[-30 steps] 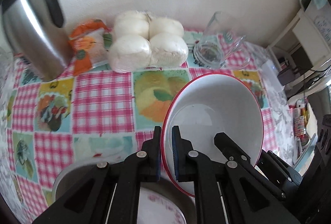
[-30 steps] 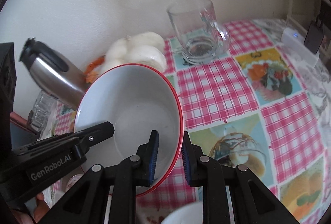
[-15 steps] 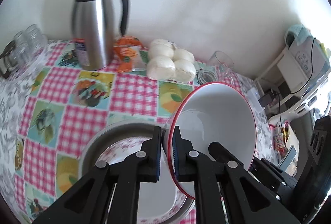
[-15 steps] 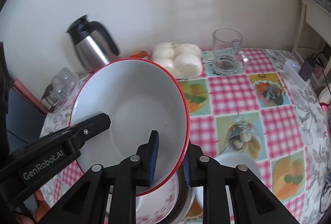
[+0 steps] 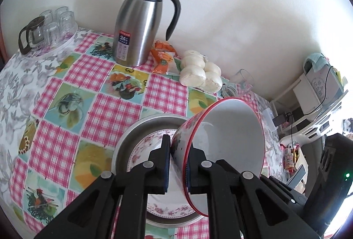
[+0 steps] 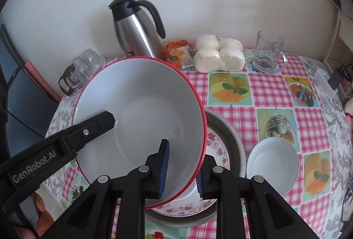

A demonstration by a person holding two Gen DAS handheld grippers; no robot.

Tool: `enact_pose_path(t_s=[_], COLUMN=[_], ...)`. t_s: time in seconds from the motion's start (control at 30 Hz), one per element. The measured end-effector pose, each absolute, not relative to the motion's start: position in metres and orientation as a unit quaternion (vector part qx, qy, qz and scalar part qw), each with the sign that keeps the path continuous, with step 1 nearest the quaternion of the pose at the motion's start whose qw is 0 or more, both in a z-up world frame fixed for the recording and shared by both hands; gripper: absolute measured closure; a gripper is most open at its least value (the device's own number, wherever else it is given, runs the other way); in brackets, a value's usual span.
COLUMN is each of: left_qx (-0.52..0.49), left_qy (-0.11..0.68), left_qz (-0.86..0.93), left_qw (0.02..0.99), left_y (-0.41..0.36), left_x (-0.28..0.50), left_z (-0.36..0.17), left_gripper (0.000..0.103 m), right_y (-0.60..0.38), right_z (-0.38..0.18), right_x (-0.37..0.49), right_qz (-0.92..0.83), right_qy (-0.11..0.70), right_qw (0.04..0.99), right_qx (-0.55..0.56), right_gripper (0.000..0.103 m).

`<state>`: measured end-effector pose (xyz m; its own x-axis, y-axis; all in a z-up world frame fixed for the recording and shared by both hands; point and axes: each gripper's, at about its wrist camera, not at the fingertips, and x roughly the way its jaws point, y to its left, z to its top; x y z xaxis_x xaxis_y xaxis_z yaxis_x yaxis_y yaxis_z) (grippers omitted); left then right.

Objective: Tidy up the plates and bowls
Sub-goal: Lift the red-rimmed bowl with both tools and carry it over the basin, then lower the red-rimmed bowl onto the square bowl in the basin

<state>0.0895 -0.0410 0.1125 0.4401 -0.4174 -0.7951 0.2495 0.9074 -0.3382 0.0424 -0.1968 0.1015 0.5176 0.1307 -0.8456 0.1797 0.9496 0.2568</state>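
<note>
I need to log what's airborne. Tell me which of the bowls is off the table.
The large red-rimmed bowl, tilted and clamped at its rim by the left gripper and the right gripper. The small plain white bowl rests on the tablecloth.

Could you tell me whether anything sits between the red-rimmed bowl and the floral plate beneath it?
Nothing visible does. The red-rimmed bowl, gripped by both tongs, hangs tilted over the floral plate in the metal pan; the small white bowl sits aside.
</note>
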Motion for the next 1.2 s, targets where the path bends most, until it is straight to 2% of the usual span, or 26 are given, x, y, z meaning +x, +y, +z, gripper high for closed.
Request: enact_pose_path(t_s=[0.47,1.2], left_qx=[-0.138,-0.121], left_qy=[0.522,0.565], left_qz=[-0.194,-0.183], left_qw=[0.819,0.795], left_y=[-0.018,-0.035], left_x=[0.098,0.103], left_z=[0.08,0.05], left_gripper=[0.087,0.087], right_y=[-0.182,-0.193], right_z=[0.075,0.052], right_x=[0.053,0.057], right_qz=[-0.019,-0.045], right_qy=[0.52,0.553], right_qw=[0.838,0.815], right_qx=[0.166,0.168], right_gripper=[0.08,0.077])
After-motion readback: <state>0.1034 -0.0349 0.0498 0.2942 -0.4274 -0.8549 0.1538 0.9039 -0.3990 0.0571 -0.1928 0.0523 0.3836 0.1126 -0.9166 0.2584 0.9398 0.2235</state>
